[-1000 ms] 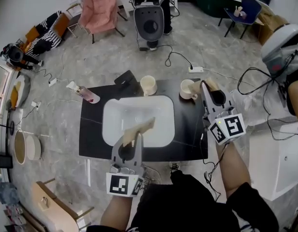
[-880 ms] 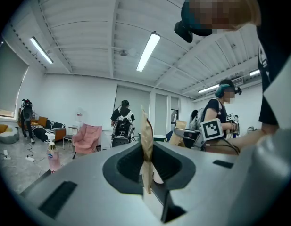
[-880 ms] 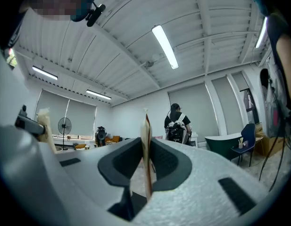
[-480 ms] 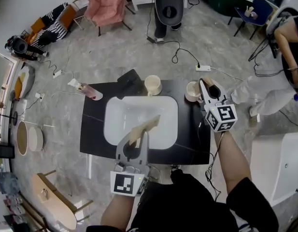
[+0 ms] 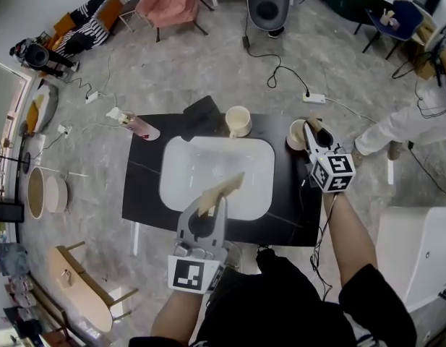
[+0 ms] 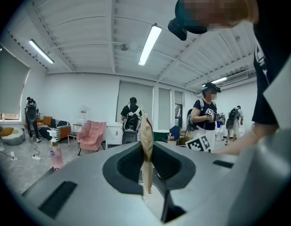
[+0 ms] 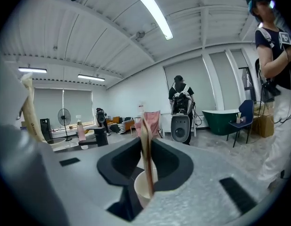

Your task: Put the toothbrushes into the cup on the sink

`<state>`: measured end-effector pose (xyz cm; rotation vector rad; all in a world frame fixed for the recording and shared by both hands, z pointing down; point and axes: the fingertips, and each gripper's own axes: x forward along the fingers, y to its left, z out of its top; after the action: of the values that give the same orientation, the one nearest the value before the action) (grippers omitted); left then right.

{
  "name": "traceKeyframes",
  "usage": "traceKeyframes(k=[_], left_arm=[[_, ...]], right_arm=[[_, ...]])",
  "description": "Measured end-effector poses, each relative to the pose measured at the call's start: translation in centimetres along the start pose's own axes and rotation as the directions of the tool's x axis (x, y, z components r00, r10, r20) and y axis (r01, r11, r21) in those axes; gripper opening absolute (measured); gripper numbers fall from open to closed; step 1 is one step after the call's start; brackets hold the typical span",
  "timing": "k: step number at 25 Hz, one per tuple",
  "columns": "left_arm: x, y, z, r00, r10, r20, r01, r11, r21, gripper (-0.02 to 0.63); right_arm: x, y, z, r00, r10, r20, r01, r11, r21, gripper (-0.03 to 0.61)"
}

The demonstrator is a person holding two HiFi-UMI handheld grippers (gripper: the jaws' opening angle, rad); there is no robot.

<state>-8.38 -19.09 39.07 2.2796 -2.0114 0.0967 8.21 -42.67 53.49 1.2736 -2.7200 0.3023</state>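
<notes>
1. Head view.
   - A black counter (image 5: 147,194) bears a white sink (image 5: 208,166).
   - The back cup (image 5: 238,120) stands behind the basin, and the right cup (image 5: 293,137) stands at the rear right.
   - A pink bottle (image 5: 134,125) lies at the rear left.
   - The left gripper (image 5: 212,210) hangs over the sink's front edge. The first toothbrush (image 5: 223,189) slants out of it above the basin.
   - The right gripper (image 5: 310,130) is at the right cup, with the second toothbrush (image 5: 314,123) in its tip.
2. Left gripper view.
   - The left gripper (image 6: 146,161) has its jaws drawn narrow and clamped on the first toothbrush (image 6: 146,140), which stands upright and edge-on.
3. Right gripper view.
   - The right gripper (image 7: 146,166) has jaws that have just been opening.
   - The second toothbrush (image 7: 146,145) stands upright between them, with the pads close on both its sides.
   - Its lower end is at the mouth of the right cup (image 7: 143,190).
</notes>
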Motion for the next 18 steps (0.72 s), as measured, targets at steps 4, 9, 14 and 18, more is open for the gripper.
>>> traceKeyframes(k=[4, 9, 14, 18], left_arm=[[-0.2, 0.0, -0.3, 1.000, 0.012, -0.012, -0.012, 1.000, -0.002, 0.046], [-0.6, -0.6, 0.0, 1.000, 0.019, -0.006, -0.019, 1.000, 0.009, 0.046], [-1.2, -0.7, -0.1, 1.000, 0.013, 0.000, -0.013, 1.000, 0.010, 0.046], [-1.7, -0.6, 0.1, 1.000, 0.001, 0.015, -0.001, 1.000, 0.014, 0.046]], right_arm=[[0.0, 0.4, -0.1, 0.999, 0.036, 0.007, -0.036, 0.999, -0.002, 0.130], [-0.5, 0.8, 0.5, 0.998, 0.064, 0.023, -0.064, 0.998, 0.003, 0.174], [-1.9, 1.2, 1.6, 0.996, 0.065, 0.056, -0.065, 0.998, 0.004, 0.196], [-3.5, 1.7, 3.2, 0.994, 0.055, 0.094, -0.057, 0.998, 0.011, 0.213]])
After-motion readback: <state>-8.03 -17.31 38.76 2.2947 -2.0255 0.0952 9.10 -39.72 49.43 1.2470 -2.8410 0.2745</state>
